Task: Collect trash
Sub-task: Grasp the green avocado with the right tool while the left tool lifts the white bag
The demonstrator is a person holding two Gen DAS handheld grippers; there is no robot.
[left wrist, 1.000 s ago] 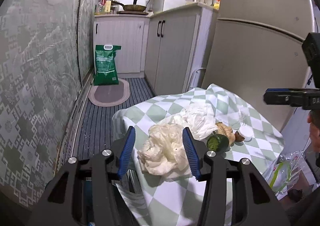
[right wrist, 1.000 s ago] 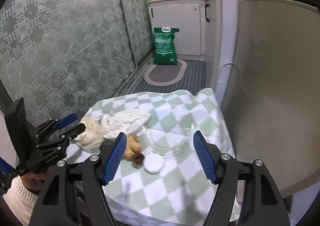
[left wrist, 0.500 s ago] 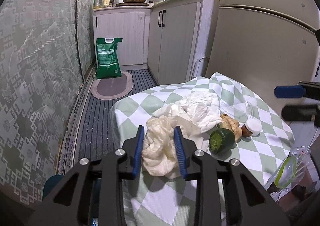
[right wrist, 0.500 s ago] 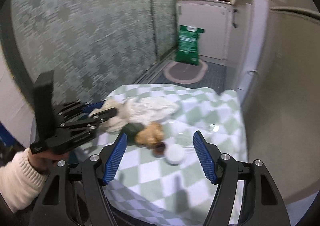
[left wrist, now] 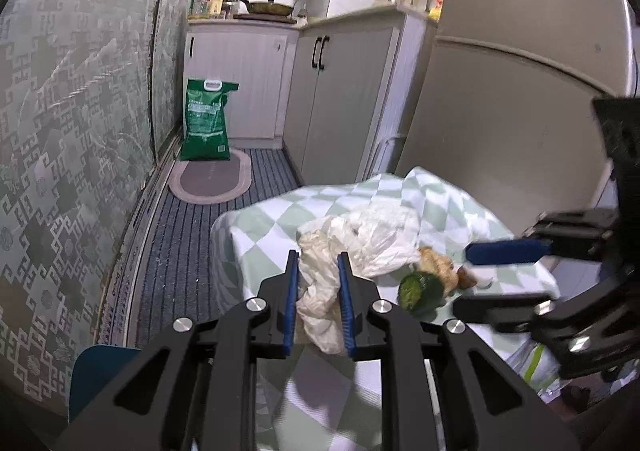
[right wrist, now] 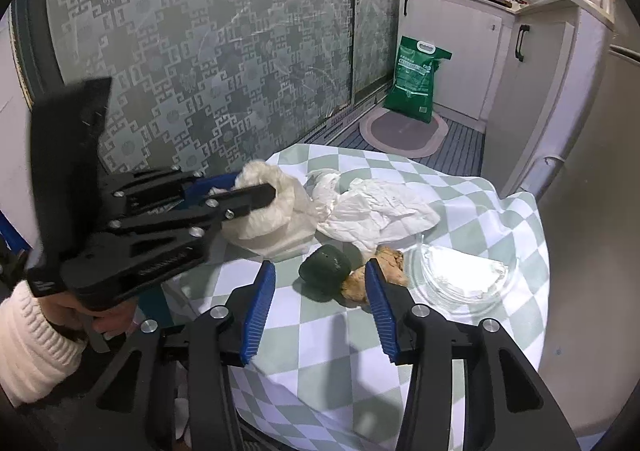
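Left tool (left wrist: 318, 283): jaws closing, pads pressing a cream crumpled wrapper (left wrist: 320, 291) at the near edge of the checked worktop (left wrist: 360, 391). Right tool (right wrist: 320, 291): jaws closing, apart, around the green vegetable stub (right wrist: 326, 271) beyond the wrapper. Farther: white crumpled paper (right wrist: 376, 215), clear glass dish (right wrist: 464, 271).

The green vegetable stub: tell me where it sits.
In the right wrist view, the green vegetable stub lies on the checked tablecloth, between the closing right claw's fingers, touching the brown ginger piece.

Green-and-white checked tablecloth (right wrist: 460, 323), cream crumpled bag (left wrist: 320, 291), white tissue (right wrist: 380, 211), blue-padded black claws.
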